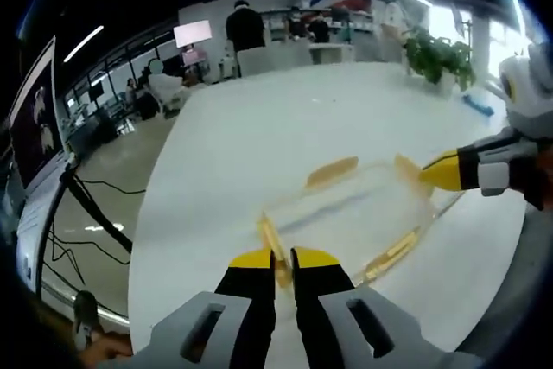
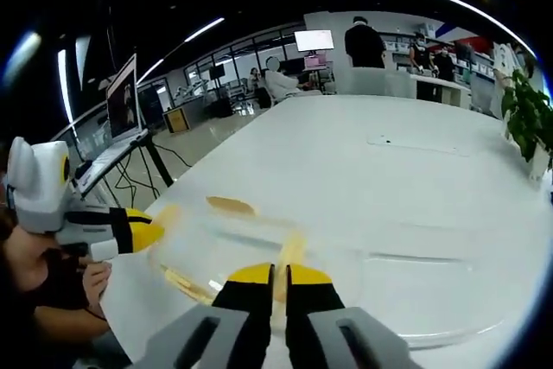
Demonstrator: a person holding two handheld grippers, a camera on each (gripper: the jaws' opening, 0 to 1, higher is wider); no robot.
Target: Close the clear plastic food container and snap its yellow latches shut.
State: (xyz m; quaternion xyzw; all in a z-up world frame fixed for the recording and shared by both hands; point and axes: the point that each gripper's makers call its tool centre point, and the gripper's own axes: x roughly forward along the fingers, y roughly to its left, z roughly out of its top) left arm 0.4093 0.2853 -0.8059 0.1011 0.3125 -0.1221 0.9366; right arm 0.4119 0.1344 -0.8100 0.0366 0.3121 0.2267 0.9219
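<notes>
In the left gripper view we are seeing our left gripper with its yellow-tipped fingers pressed nearly together on a yellow latch at the near end of the clear plastic food container. The container is lying on the white table just ahead of these fingertips, stretching away to the upper right. A second latch is sitting on its far long side, and another on the side right of our fingers. At the container's far end, the right gripper is coming in from the right, its yellow tip touching the latch there.

In the right gripper view our right gripper is likewise closing its fingers on a yellow latch, only a thin gap between them. The container is spreading out left of and beyond these fingertips. The left gripper is reaching in from the left, its tip at the container's far end; we cannot tell from here how its jaws stand. A potted plant is standing well apart, far right on the table.
</notes>
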